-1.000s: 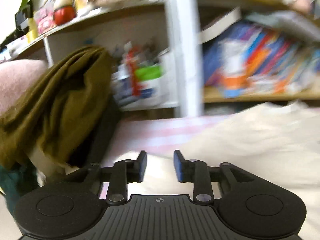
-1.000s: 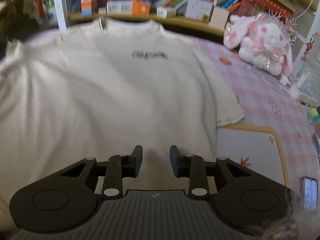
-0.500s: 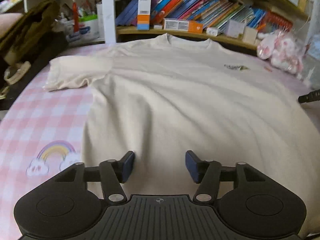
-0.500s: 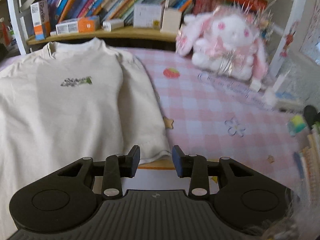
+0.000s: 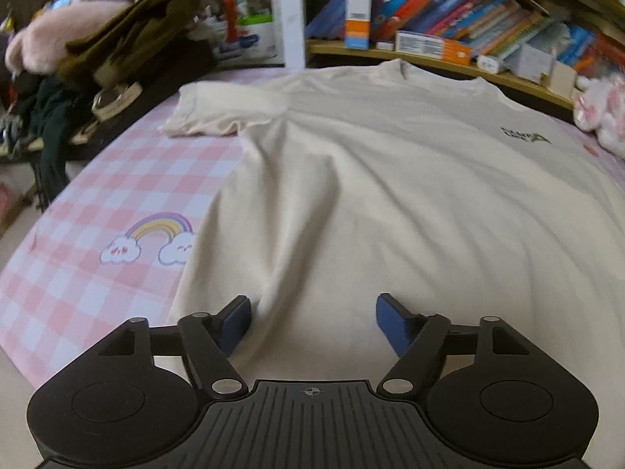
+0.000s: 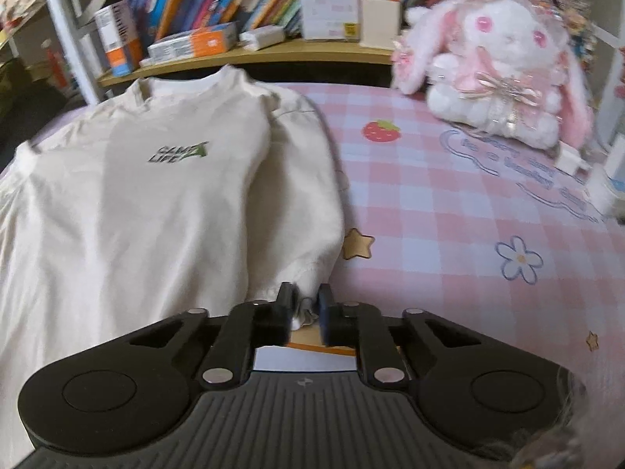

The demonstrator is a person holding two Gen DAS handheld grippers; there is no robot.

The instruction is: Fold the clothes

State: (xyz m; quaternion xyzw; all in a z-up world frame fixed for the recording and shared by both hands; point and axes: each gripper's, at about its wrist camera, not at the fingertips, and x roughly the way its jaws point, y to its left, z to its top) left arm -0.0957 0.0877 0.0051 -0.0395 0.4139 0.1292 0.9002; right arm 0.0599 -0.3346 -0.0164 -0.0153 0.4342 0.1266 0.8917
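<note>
Both tools are low over my cream T-shirt (image 5: 390,195), which lies spread flat on the pink checked bed cover (image 5: 117,179). Left tool (image 5: 312,322): jaws have just been opening, now wide, hem between them, pads not pressing. Right tool (image 6: 305,305): jaws have just been closing and pinch the sleeve cuff (image 6: 308,273). A plush rabbit (image 6: 500,62) sits well off to my right, with bare cover between. Dark piled clothes (image 5: 117,51) crowd the left edge, and the bookshelf (image 5: 429,58) runs just behind the collar. The rainbow print (image 5: 156,234) lies just beside the shirt's left side.
</note>
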